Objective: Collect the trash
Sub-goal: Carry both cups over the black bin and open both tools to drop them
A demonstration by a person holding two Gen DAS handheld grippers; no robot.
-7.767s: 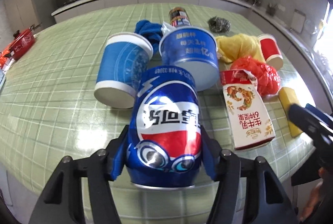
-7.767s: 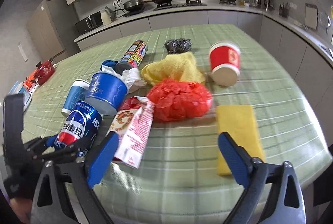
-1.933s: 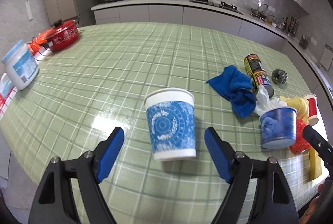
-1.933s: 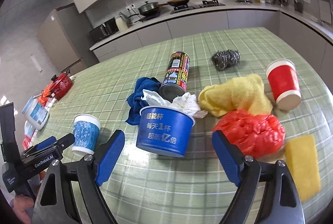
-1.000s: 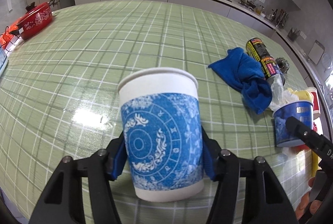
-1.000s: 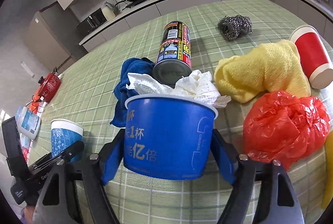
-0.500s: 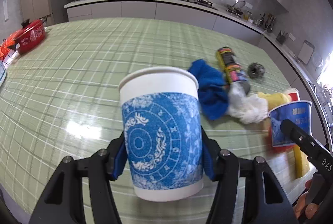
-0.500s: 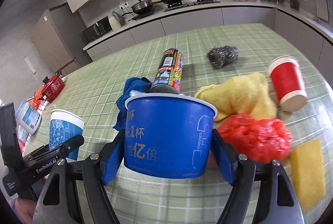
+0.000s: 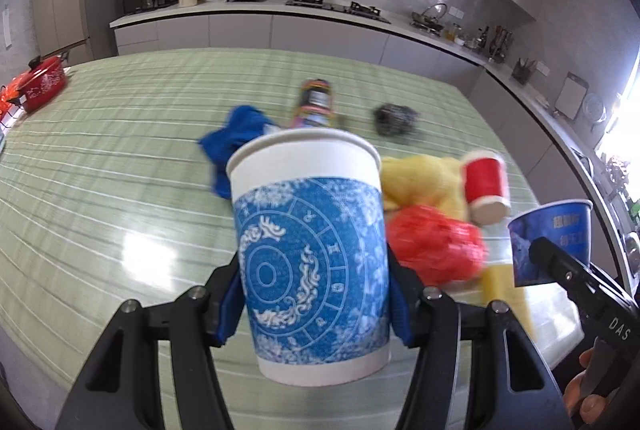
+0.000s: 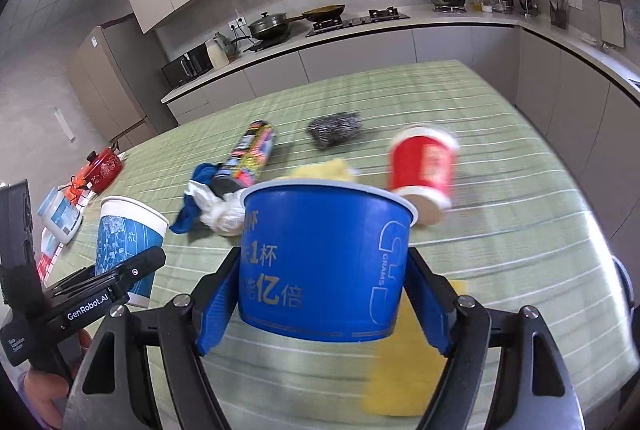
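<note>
While our left gripper [image 9: 314,304] has its fingers clamped on the patterned paper cup [image 9: 310,250] and our right gripper [image 10: 320,304] grips the blue bowl [image 10: 324,262], both clear of the surface [image 9: 100,190], the spray can [image 10: 250,154], red cup [image 10: 424,170] and red bag [image 9: 436,250] await collection.

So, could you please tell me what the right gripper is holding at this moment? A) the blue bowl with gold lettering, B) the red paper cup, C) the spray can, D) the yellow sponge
A: in the right wrist view the right gripper has its blue pads pressed against both sides of the blue bowl, lifted off the green table.
</note>
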